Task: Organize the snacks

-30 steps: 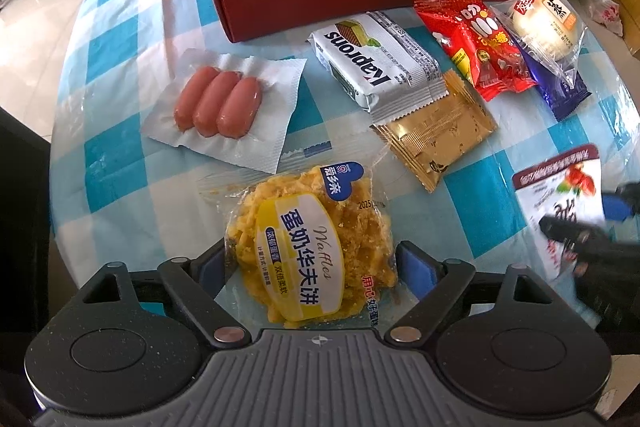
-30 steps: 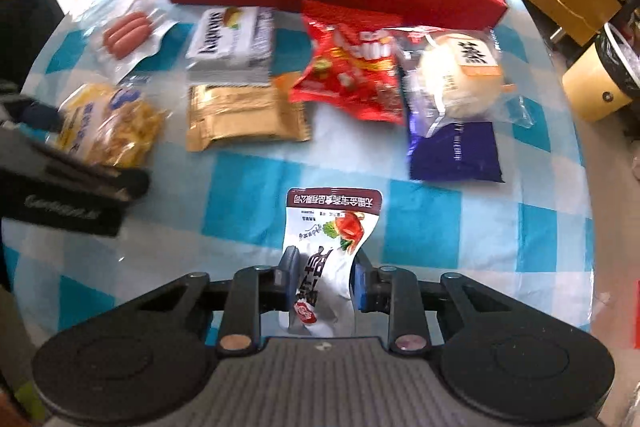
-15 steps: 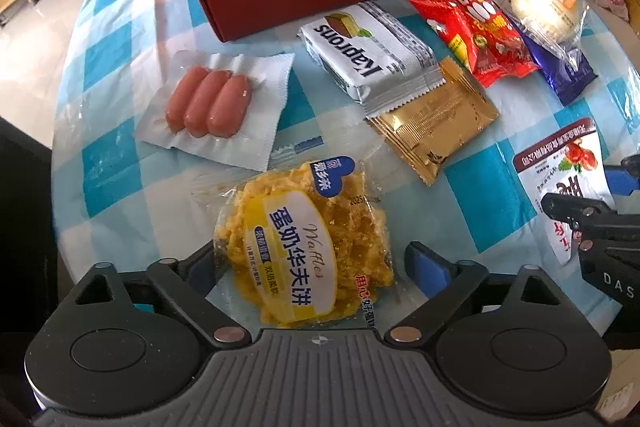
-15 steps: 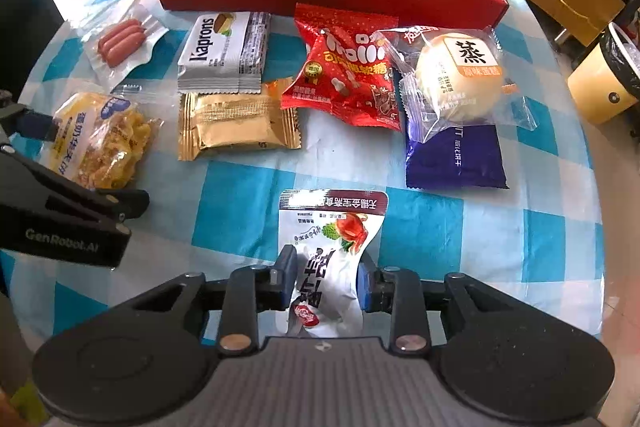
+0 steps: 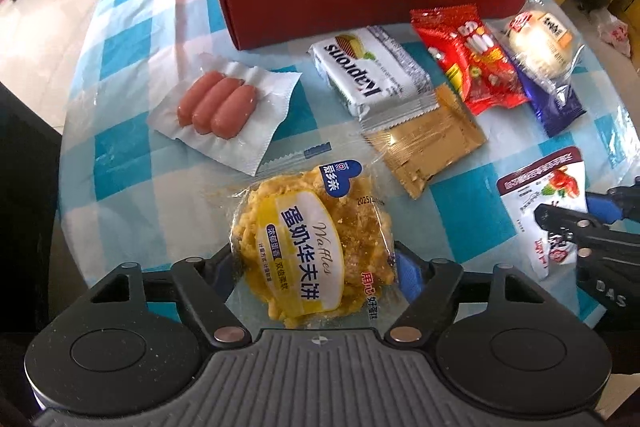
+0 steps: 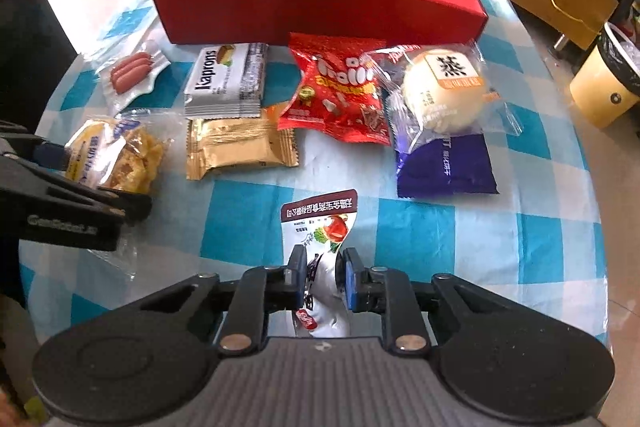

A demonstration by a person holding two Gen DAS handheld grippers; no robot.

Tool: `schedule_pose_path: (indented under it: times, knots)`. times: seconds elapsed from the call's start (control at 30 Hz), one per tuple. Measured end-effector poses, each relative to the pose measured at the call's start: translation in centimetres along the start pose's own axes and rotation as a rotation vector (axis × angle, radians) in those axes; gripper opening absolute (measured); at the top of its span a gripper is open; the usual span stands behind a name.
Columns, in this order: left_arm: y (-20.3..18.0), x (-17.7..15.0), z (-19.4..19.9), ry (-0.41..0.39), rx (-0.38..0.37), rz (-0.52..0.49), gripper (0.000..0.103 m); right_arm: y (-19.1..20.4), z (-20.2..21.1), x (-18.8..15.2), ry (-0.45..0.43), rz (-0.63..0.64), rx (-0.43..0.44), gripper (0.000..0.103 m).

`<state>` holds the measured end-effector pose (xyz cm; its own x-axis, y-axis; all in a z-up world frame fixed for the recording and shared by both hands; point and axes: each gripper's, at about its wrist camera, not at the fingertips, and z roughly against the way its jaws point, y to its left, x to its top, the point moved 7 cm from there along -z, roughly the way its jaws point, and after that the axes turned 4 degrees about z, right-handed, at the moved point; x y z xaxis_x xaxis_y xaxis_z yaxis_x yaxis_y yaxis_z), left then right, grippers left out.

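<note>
My left gripper (image 5: 316, 269) is shut on a yellow waffle packet (image 5: 312, 247), lifted a little off the table; it also shows in the right wrist view (image 6: 116, 157). My right gripper (image 6: 322, 281) is shut on a white and brown snack pouch (image 6: 320, 227), raised and tilted; the pouch also shows in the left wrist view (image 5: 544, 195). The red box (image 6: 316, 7) stands at the far side with a few packets inside. The left gripper shows at the left of the right wrist view (image 6: 60, 203).
On the blue checked tablecloth (image 6: 248, 227) lie a sausage pack (image 5: 218, 105), a Kaprons wafer pack (image 5: 372, 71), a gold packet (image 5: 428, 143), a red candy bag (image 6: 340, 95), a bun in clear wrap (image 6: 440, 95) and a purple packet (image 6: 444, 167). A bin (image 6: 608, 83) stands beside the table.
Both grippers have closed tighter on their packets and lifted them; the waffle packet and the pouch have risen off the table and both views have moved toward the red box.
</note>
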<state>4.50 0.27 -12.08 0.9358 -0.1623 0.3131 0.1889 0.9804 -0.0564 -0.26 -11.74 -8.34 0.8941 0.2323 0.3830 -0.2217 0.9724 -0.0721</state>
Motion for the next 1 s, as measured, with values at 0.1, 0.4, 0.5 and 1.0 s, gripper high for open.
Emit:
schedule_pose_path:
  times: [0.1, 0.4, 0.5, 1.0]
  knots:
    - [-0.3, -0.1, 0.0, 0.006, -0.001, -0.003, 0.081, -0.5, -0.6, 0.1, 0.022, -0.016, 0.003, 0.02]
    - [-0.4, 0.1, -0.5, 0.031, -0.013, -0.015, 0.081, 0.2, -0.9, -0.5, 0.046, 0.019, 0.036, 0.061]
    - [-0.2, 0.1, -0.4, 0.032, -0.016, -0.02, 0.081, 0.7, -1.5, -1.0, 0.079, 0.071, 0.001, 0.061]
    - [0.3, -0.3, -0.2, 0.017, -0.047, -0.02, 0.081, -0.9, 0.4, -0.9, 0.027, -0.024, 0.033, 0.046]
